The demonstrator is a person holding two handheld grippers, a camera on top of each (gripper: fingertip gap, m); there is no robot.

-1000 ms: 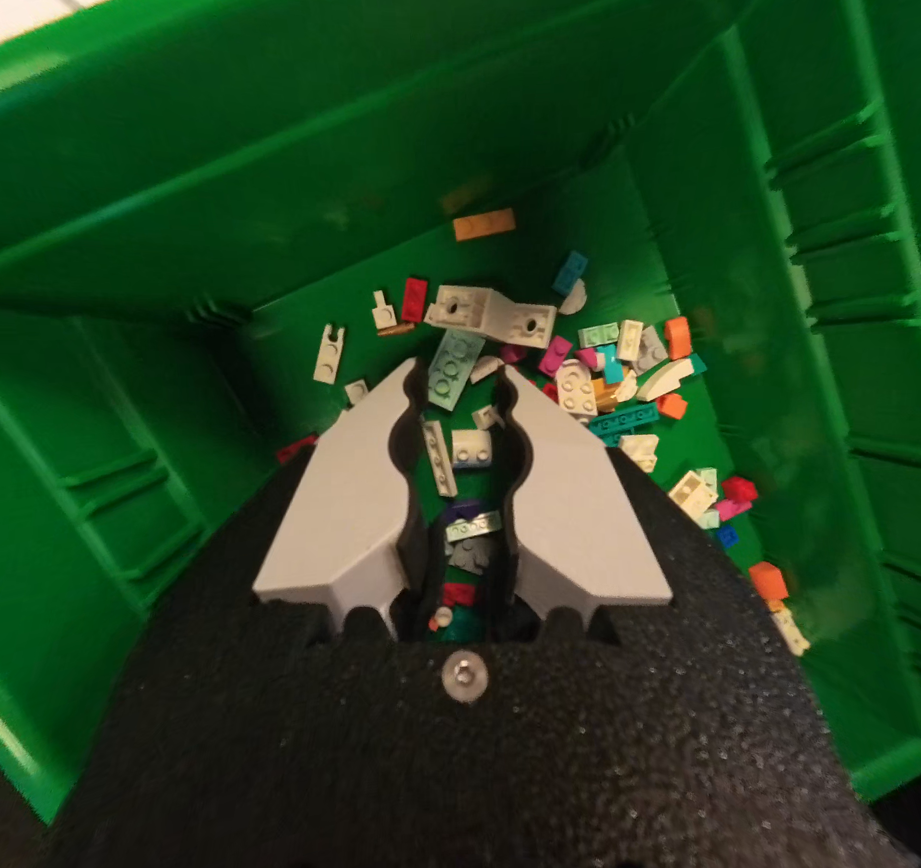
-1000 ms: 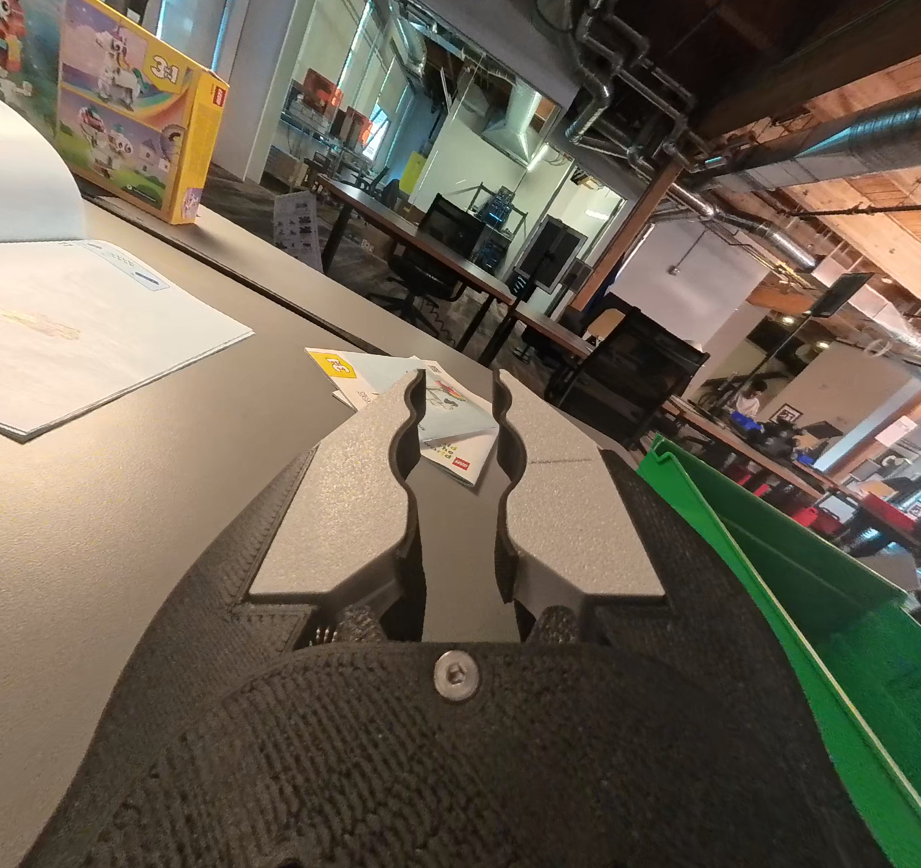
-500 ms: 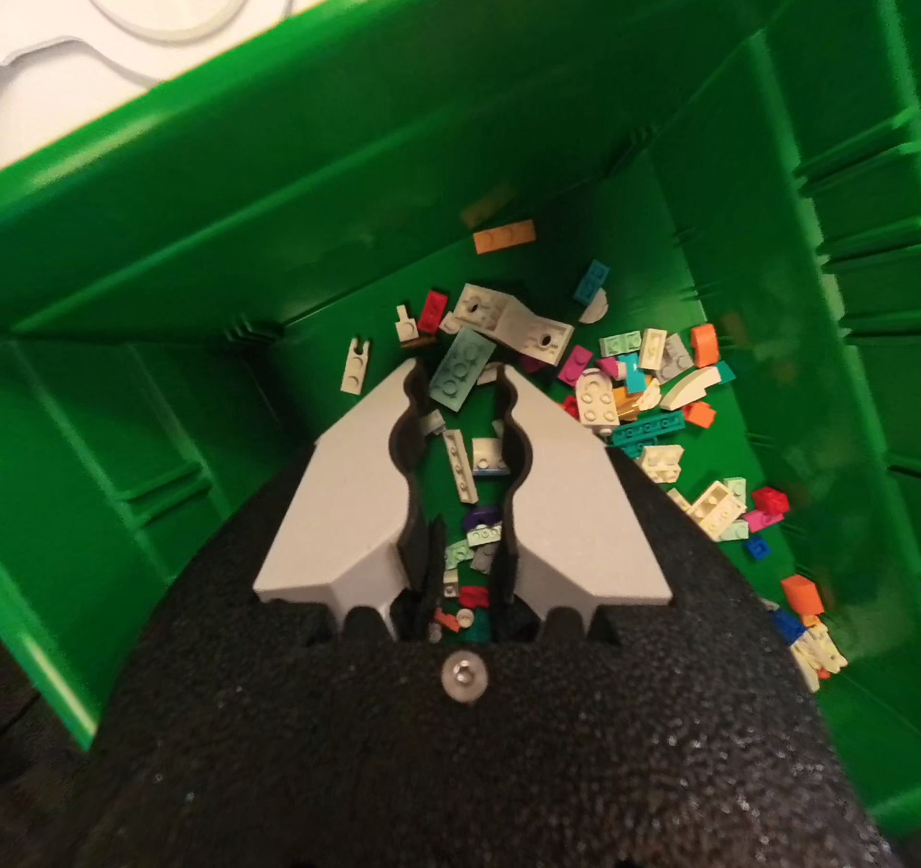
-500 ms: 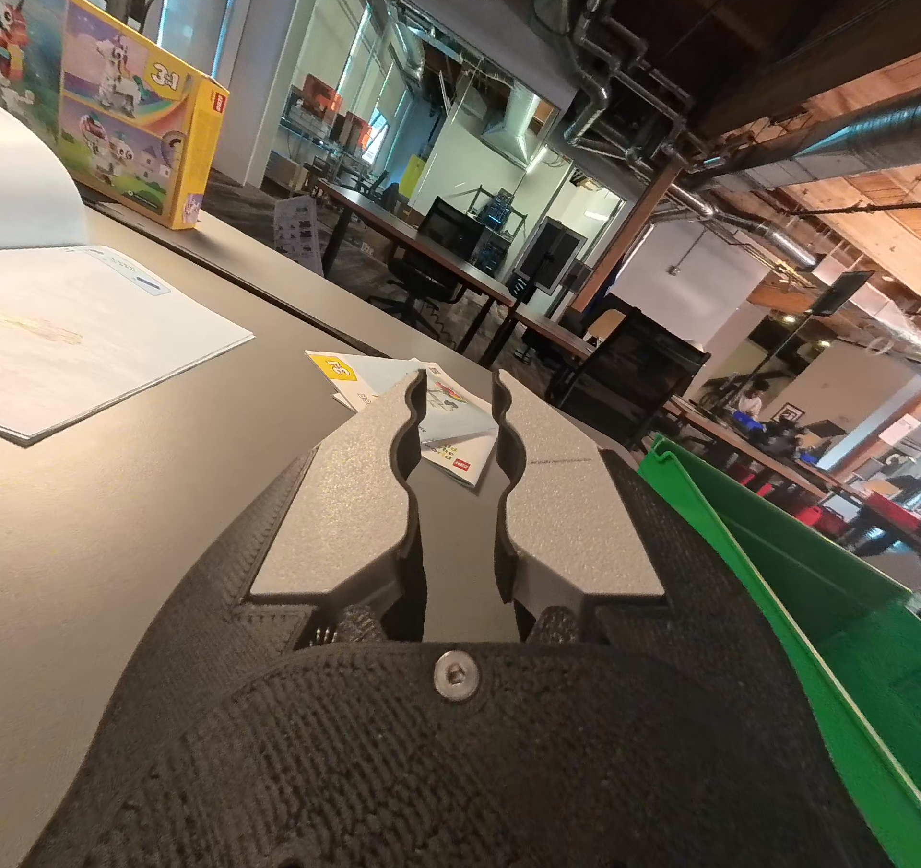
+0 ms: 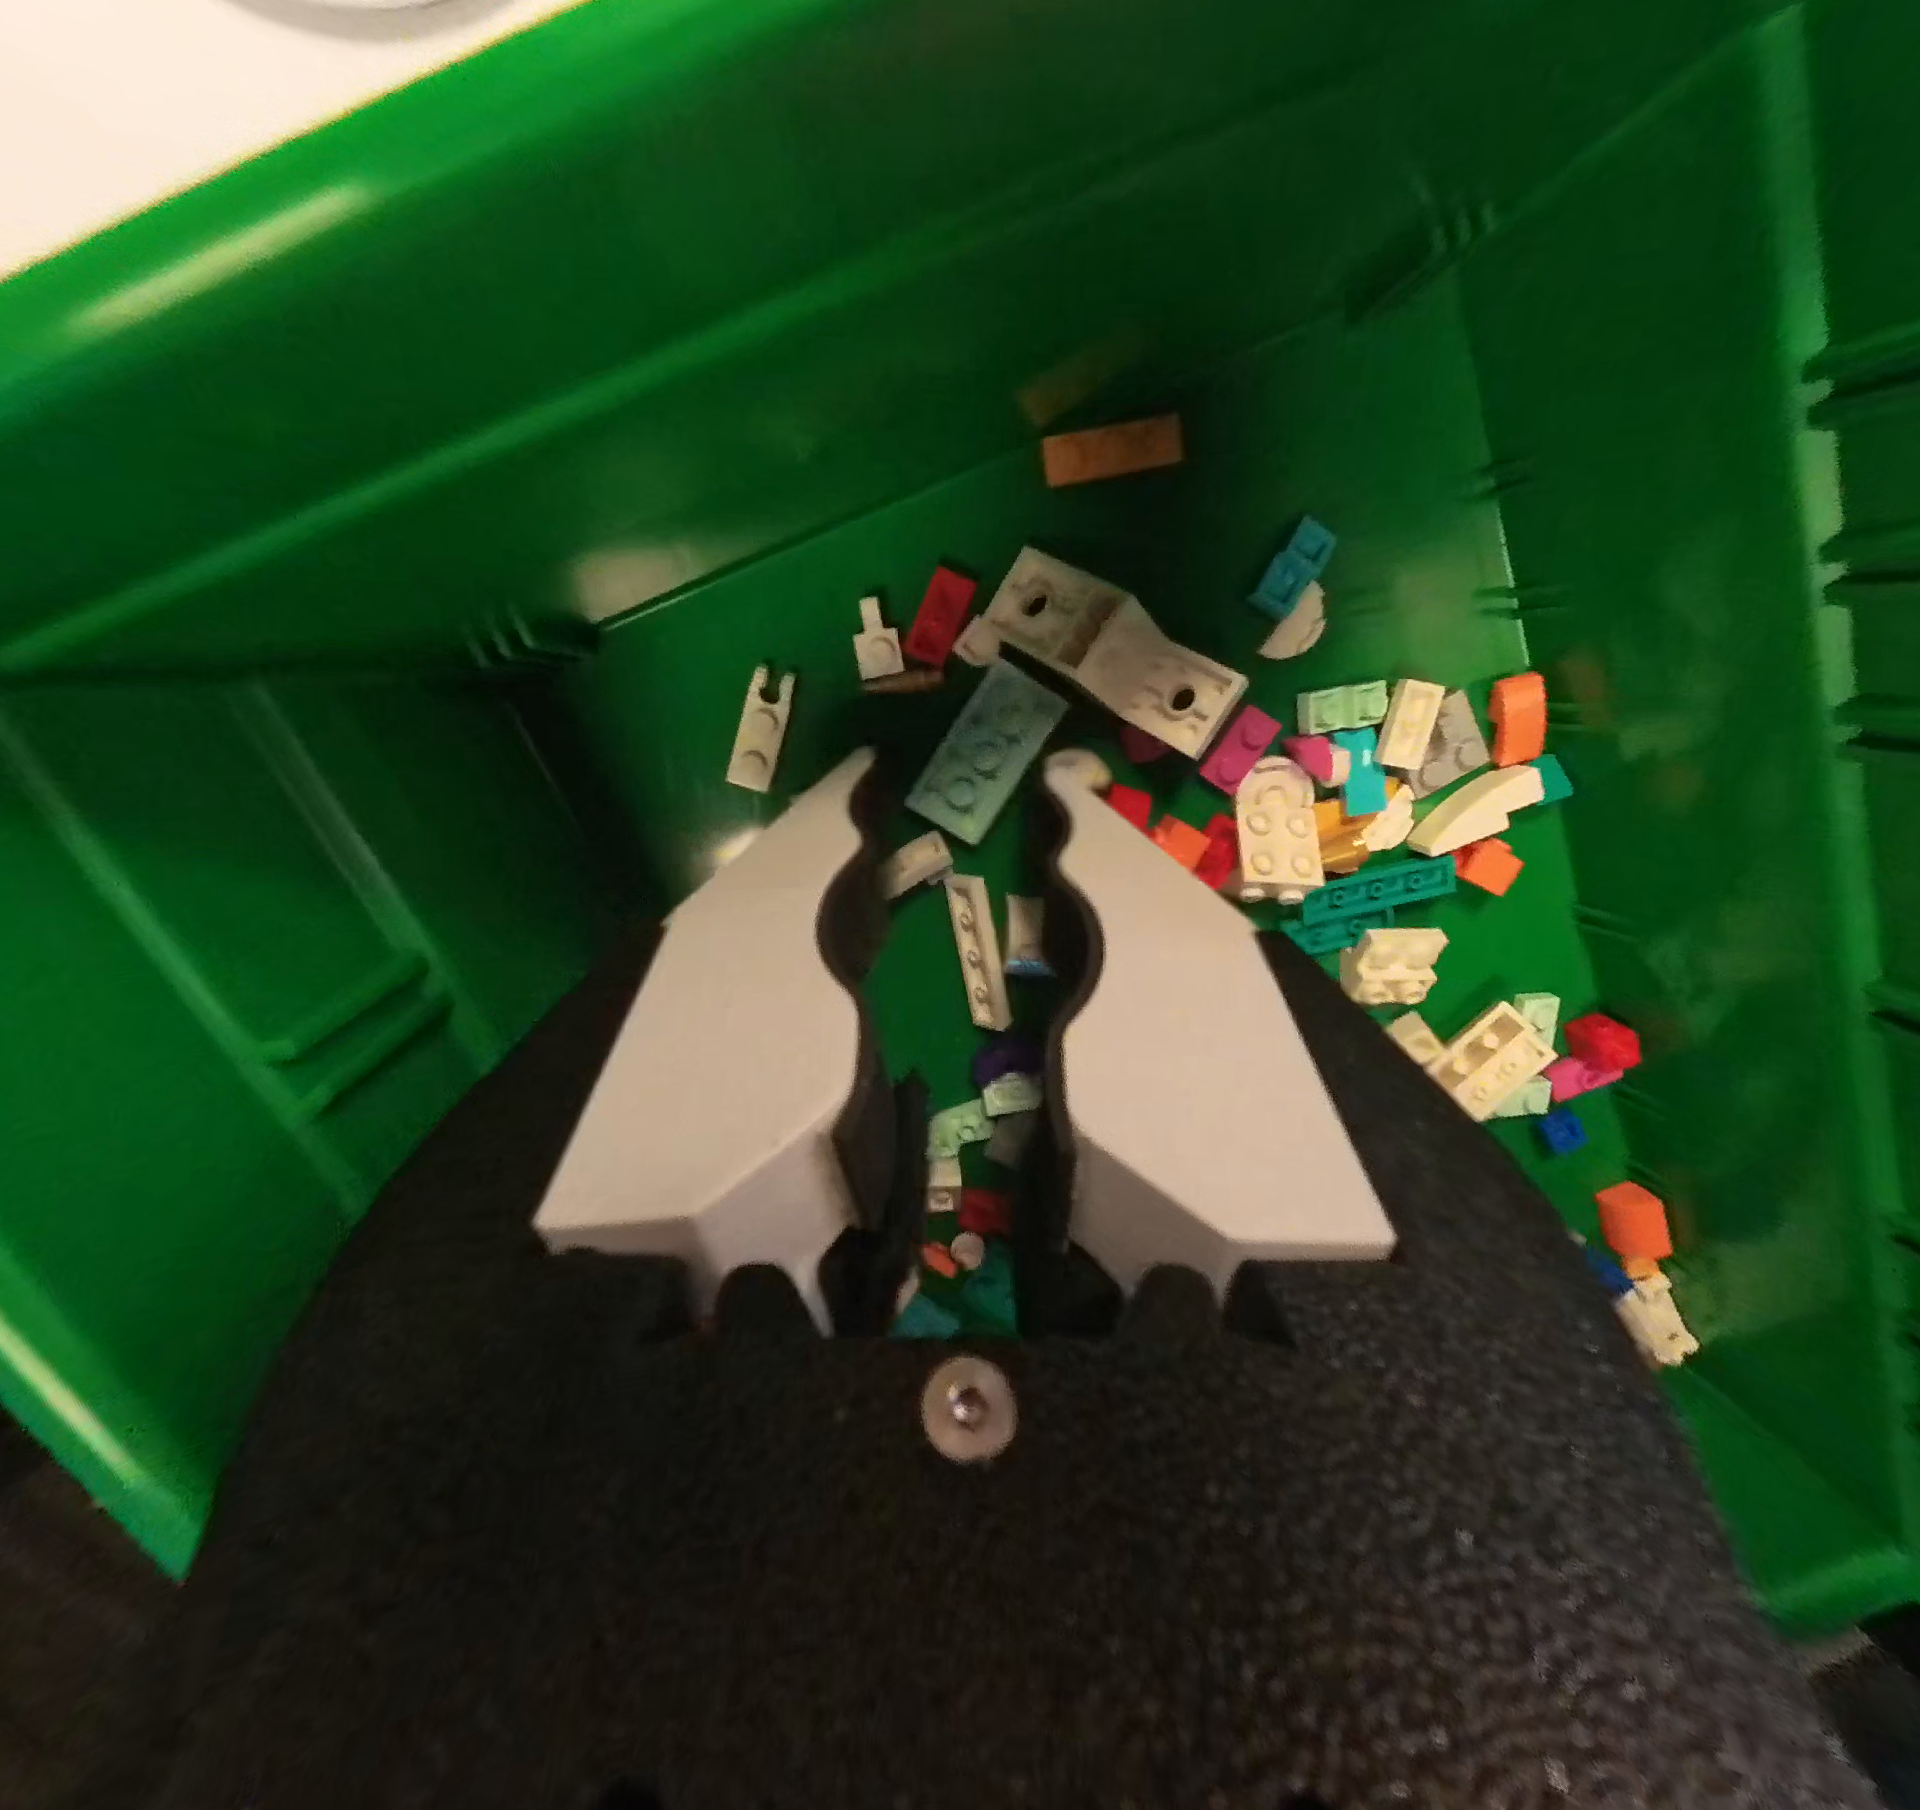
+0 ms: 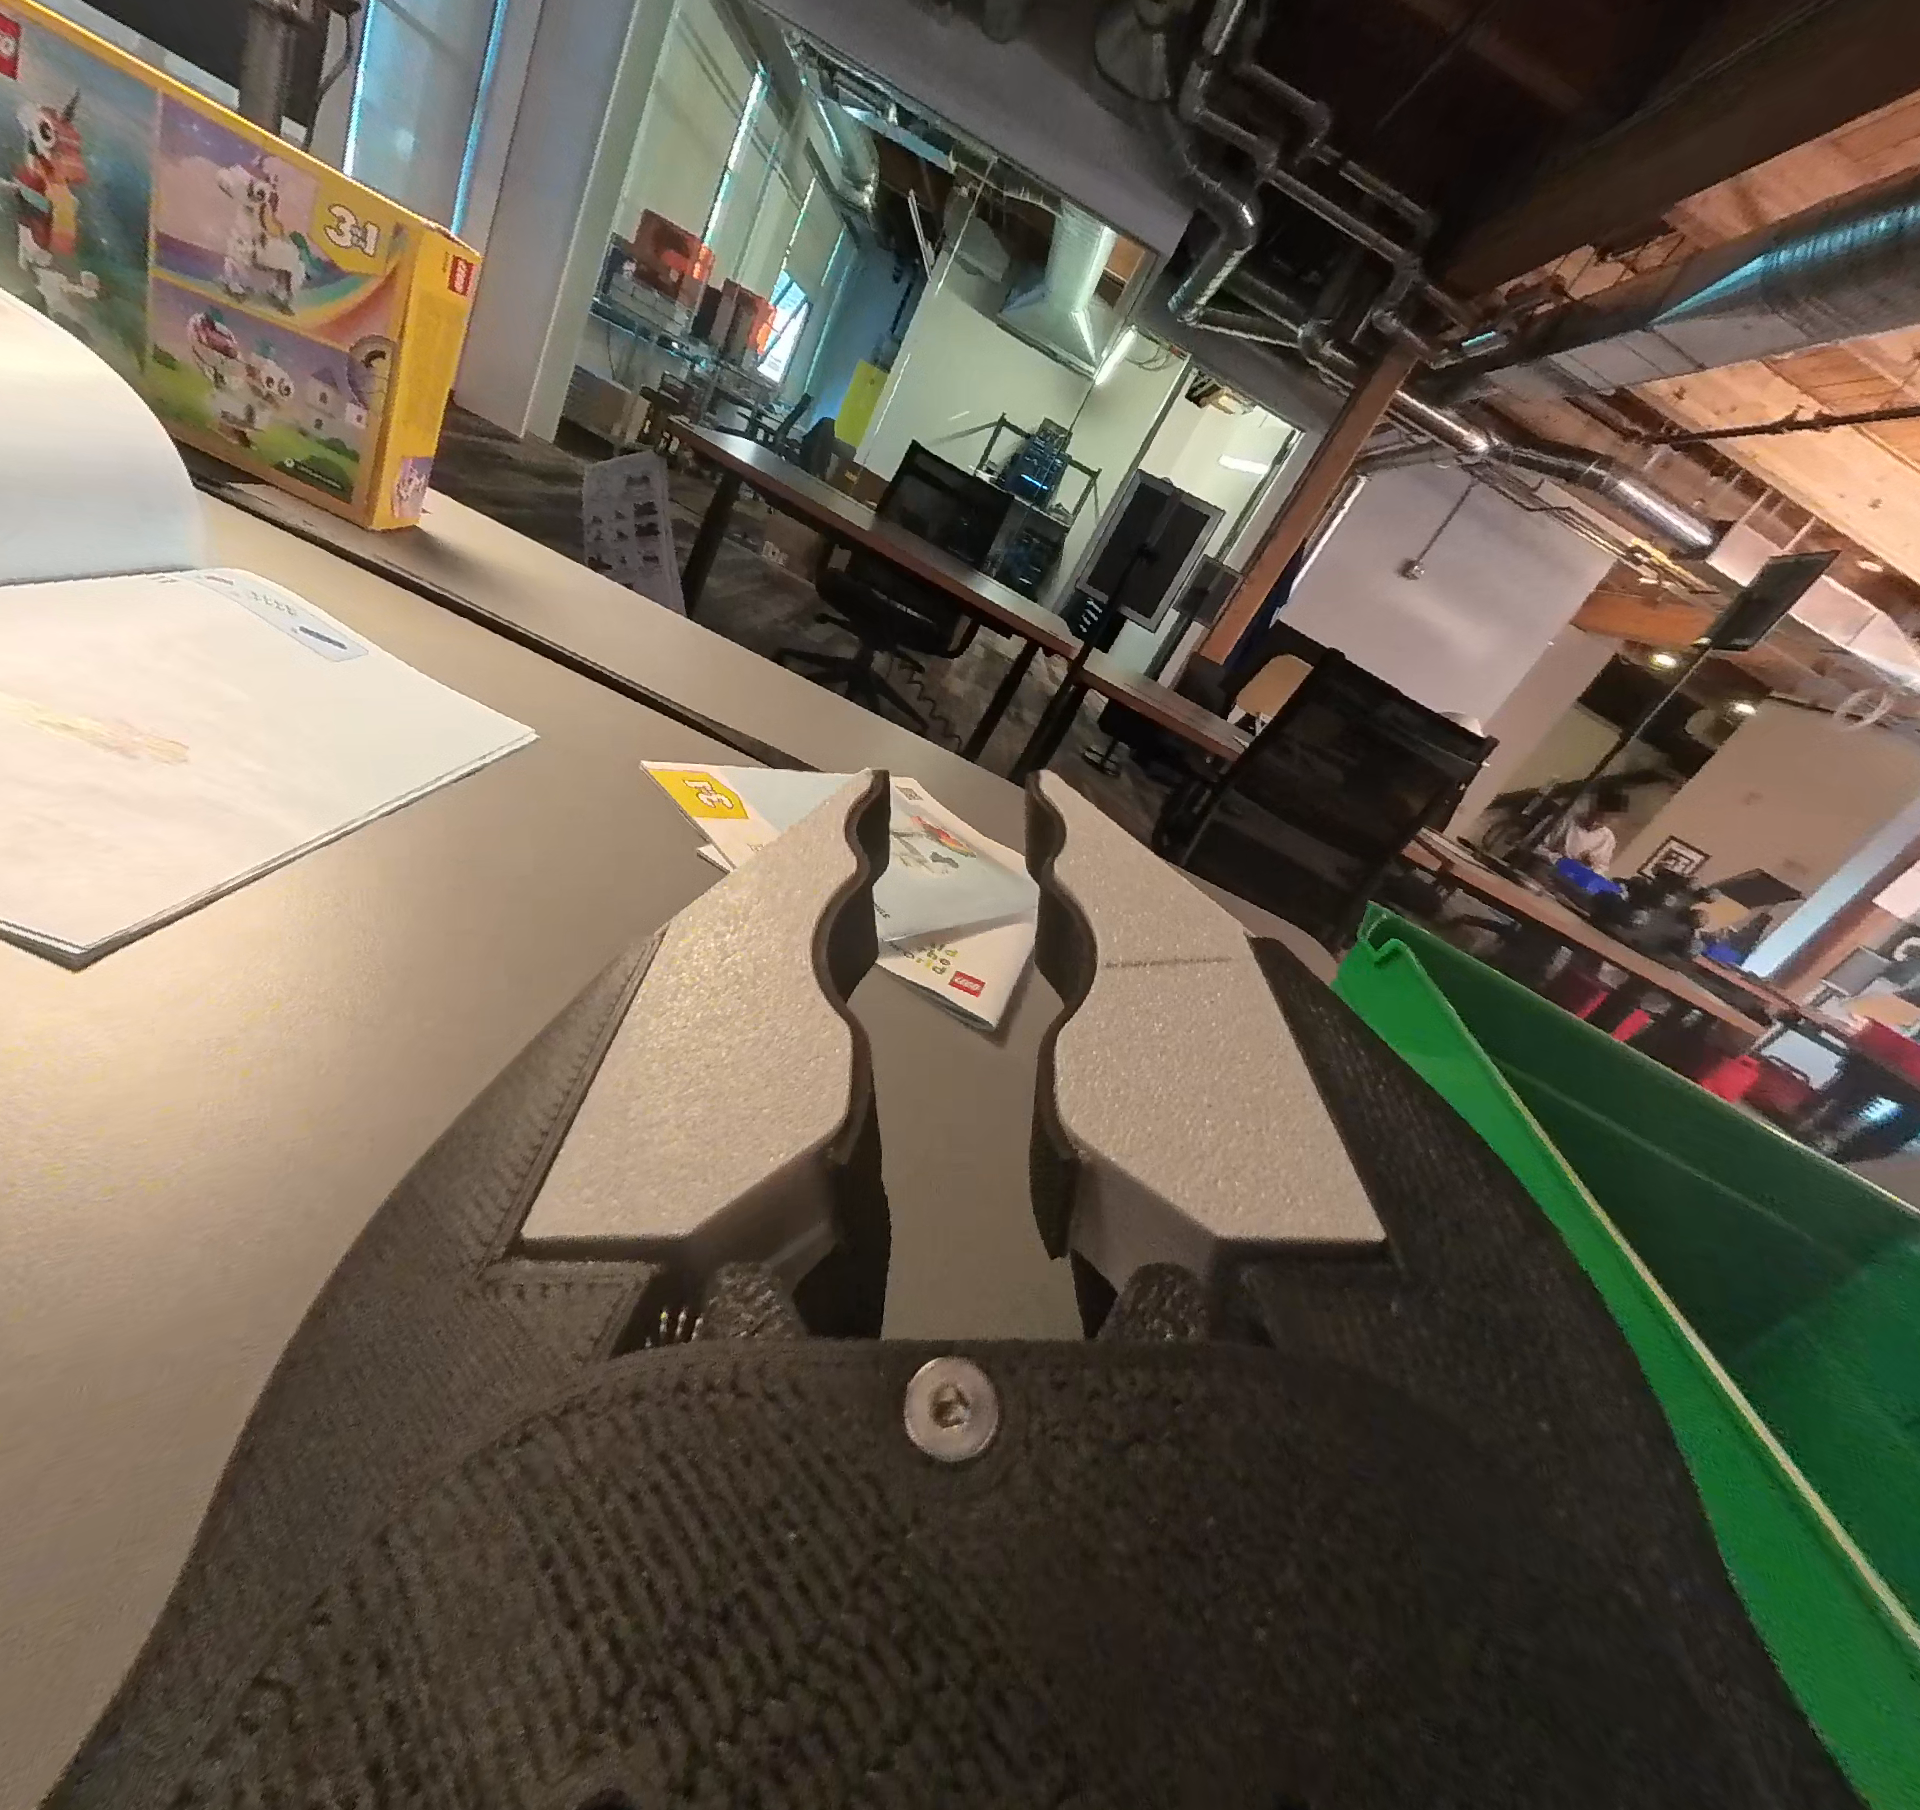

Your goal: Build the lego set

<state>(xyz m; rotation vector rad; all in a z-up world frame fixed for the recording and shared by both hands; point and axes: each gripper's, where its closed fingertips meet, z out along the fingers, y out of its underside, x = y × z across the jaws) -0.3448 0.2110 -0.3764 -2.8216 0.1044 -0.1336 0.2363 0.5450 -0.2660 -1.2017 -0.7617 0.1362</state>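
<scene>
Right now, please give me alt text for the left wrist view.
The left gripper, open and empty, points down into a green bin at small loose bricks of many colours scattered on its floor, mostly toward the right wall.

- The left wrist view is softly blurred throughout; the green bin (image 5: 520,410) walls are smeared, with pale glare streaks at upper left.
- The bin floor is dim and shadowed.
- The right wrist view is sharp, lit from far windows; sheen is seen on the table (image 6: 312,981).
- Straight lines are bent at the edges.
</scene>
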